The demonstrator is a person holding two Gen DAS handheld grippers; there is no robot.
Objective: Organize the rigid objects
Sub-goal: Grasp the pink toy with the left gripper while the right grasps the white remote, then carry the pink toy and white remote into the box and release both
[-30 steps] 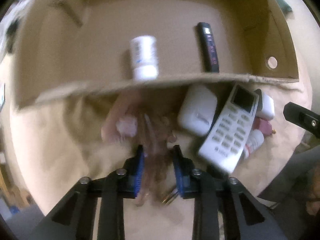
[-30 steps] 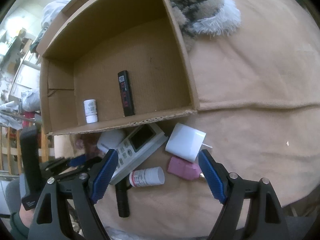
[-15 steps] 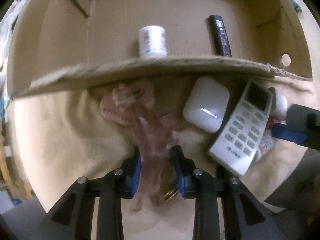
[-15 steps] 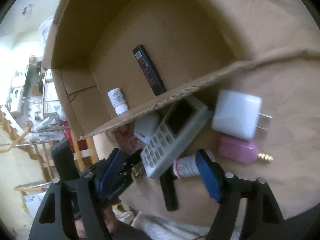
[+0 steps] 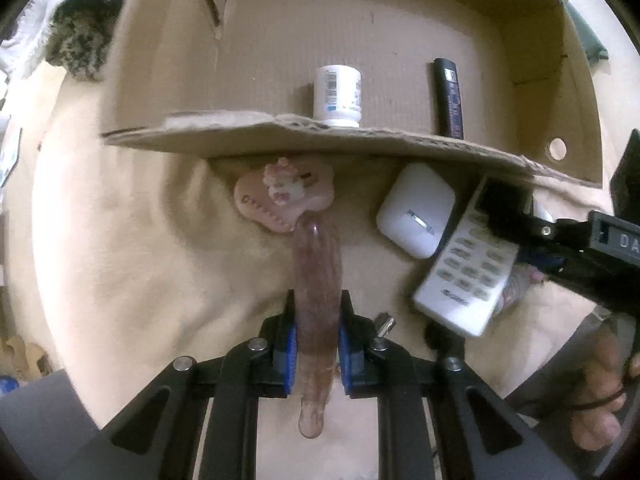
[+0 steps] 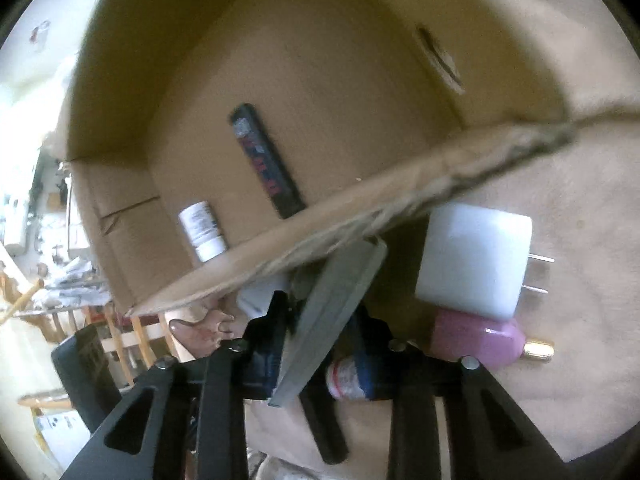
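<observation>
My left gripper (image 5: 317, 312) is shut on the clear pink handle of a pink hand mirror (image 5: 284, 196), whose head lies just below the cardboard box's near flap (image 5: 320, 142). My right gripper (image 6: 324, 320) is closed around the white remote control (image 5: 464, 276), which shows edge-on and tilted between the fingers in the right wrist view (image 6: 332, 320). In the box lie a white pill bottle (image 5: 338, 96) and a black remote (image 5: 450, 100).
On the tan cloth beside the box lie a white earbud case (image 5: 416, 216), a white charger plug (image 6: 476, 260), a pink bottle with a gold tip (image 6: 480, 338), a small white bottle (image 6: 346, 374) and a black stick (image 6: 324, 424). A fluffy grey item (image 5: 76, 40) sits at the far left.
The left gripper has steadied with the mirror handle straight between its fingers. The right gripper moved in and closed on the white remote, tilting it up on edge.
</observation>
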